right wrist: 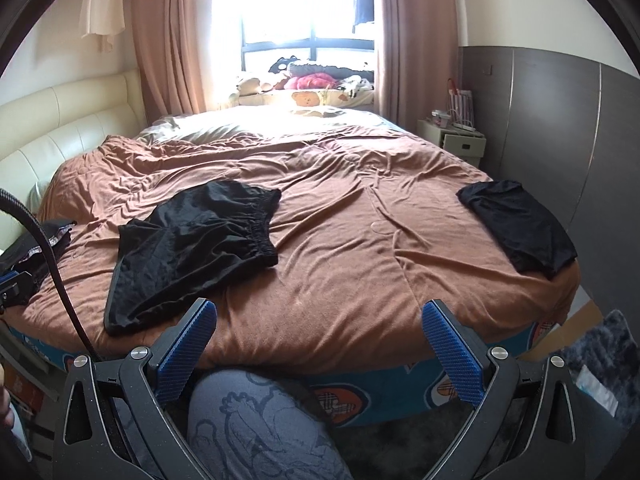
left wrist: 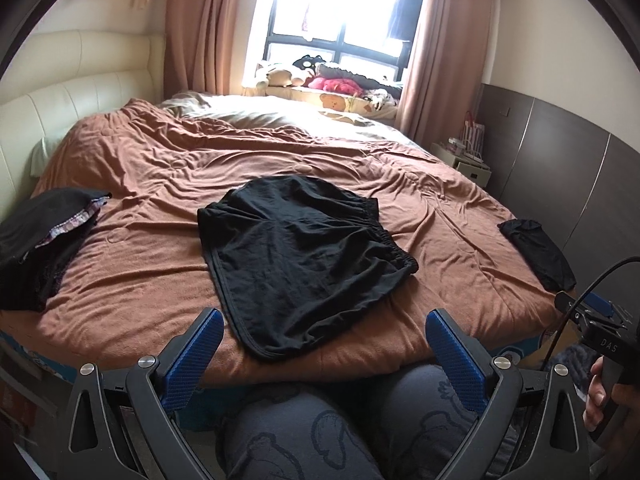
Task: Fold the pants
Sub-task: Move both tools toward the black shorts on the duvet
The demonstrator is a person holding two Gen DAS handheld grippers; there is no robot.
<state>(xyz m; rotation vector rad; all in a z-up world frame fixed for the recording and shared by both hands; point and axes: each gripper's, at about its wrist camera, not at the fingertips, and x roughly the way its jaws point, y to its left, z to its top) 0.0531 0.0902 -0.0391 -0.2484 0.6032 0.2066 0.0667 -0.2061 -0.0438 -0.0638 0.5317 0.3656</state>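
Left gripper spread wide, blue ribbed pads empty, held low at near bed edge above person's knees in grey cartoon-print trousers. Black shorts directly ahead of left gripper, lying flat on brown duvet, elastic waistband toward right, leg hem nearest, just beyond the fingertips and between them; no contact. Pile of dark clothes with plaid trim far left of left gripper. Small folded black garment far right, at bed edge.

Right gripper likewise wide apart, nothing between pads. Shorts ahead and left of right gripper, apart from it. Folded black garment ahead and right.

Right-hand device body visible at right margin of left view, lettering "DAS" legible, cable attached, person's hand gripping handle. Window, pink curtains, soft toys on sill far ahead. Bedside cabinet far ahead right. Sheet edge with bear-and-heart print below duvet.
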